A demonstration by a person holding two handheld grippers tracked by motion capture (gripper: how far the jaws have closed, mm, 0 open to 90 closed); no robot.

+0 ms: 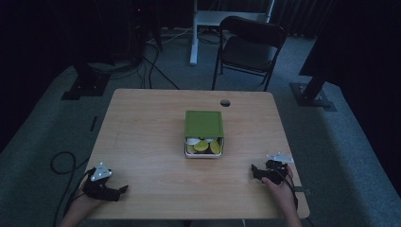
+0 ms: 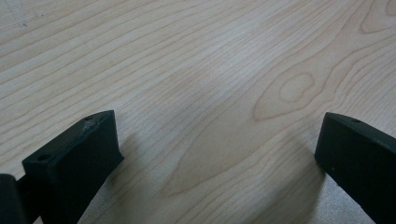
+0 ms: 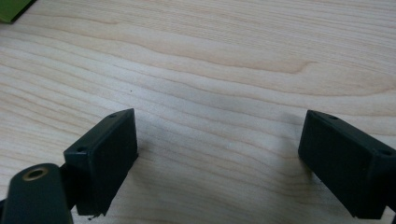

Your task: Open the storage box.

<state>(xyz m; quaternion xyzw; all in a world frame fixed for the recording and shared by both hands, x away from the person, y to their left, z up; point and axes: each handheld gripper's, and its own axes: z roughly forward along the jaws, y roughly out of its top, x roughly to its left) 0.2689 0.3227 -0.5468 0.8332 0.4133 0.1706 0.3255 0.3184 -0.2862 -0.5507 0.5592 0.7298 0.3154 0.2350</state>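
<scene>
Down at the bottom of the high view, both grippers sit low over the near edge of the worktop (image 1: 142, 137): the left gripper (image 1: 124, 189) at lower left, the right gripper (image 1: 254, 170) at lower right, each in a hand coming in from the bottom edge. In the left gripper view its fingers (image 2: 79, 158) are spread wide with only bare wood grain between them; they pinch nothing. The right gripper view shows the same: fingers (image 3: 105, 154) standing far apart over empty wood, holding nothing, with a sliver of green at the upper left corner of that frame.

Farther up, at the middle of the high view, sits the box (image 1: 204, 152), well apart from both grippers. Its green lid (image 1: 204, 124) is slid toward the far side, so the near part is uncovered and shows pale and yellow-green round pieces (image 1: 202, 145) inside; what they are I cannot tell.

The step in hand looks like the reach toward the box. To do it well, I would bring both grippers in together from either side, keeping the fingers spread until they flank the box walls or the lid edge, and steady the box with one while the other works the lid, so it does not skid on the smooth wood.

Beyond the worktop stands a folding chair (image 1: 250, 47), at the upper middle of the frame.
</scene>
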